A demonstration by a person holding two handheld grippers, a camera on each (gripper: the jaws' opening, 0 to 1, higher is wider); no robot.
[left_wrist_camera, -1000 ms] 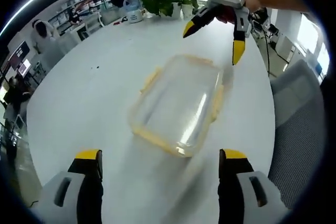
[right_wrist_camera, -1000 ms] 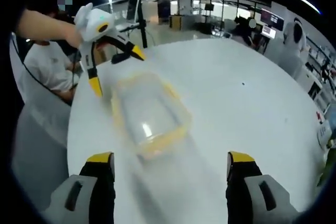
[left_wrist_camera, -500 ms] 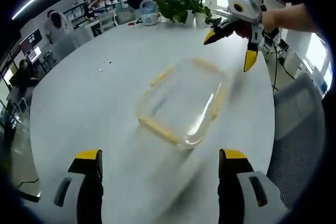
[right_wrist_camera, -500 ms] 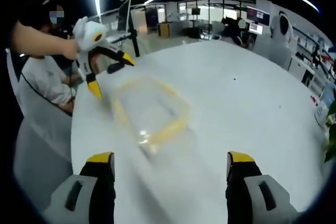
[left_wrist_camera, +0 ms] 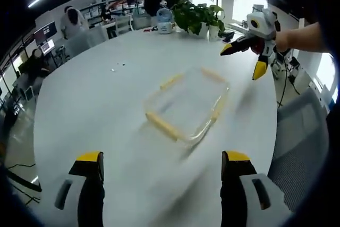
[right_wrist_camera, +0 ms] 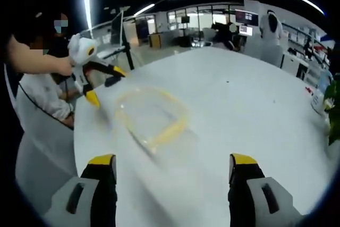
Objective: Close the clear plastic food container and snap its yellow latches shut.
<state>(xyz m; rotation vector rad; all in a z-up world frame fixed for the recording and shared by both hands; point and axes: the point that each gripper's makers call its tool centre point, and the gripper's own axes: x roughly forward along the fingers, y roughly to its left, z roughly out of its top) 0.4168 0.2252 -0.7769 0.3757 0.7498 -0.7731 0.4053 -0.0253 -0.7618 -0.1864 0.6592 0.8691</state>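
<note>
In the left gripper view, the left gripper (left_wrist_camera: pixel 162 166) is held above the white table (left_wrist_camera: pixel 95 99), jaws spread wide with nothing between them. Beyond it, the clear plastic container (left_wrist_camera: pixel 187 104) with yellow latches lies flat on the table, blurred. Past the container, the right gripper (left_wrist_camera: pixel 246 57) hangs in the air, jaws parted and empty, a person's hand (left_wrist_camera: pixel 289 38) behind it. A potted plant (left_wrist_camera: pixel 199 14) stands at the far edge.

Motion blur hides the container's (left_wrist_camera: pixel 187 109) lid and latches.
</note>
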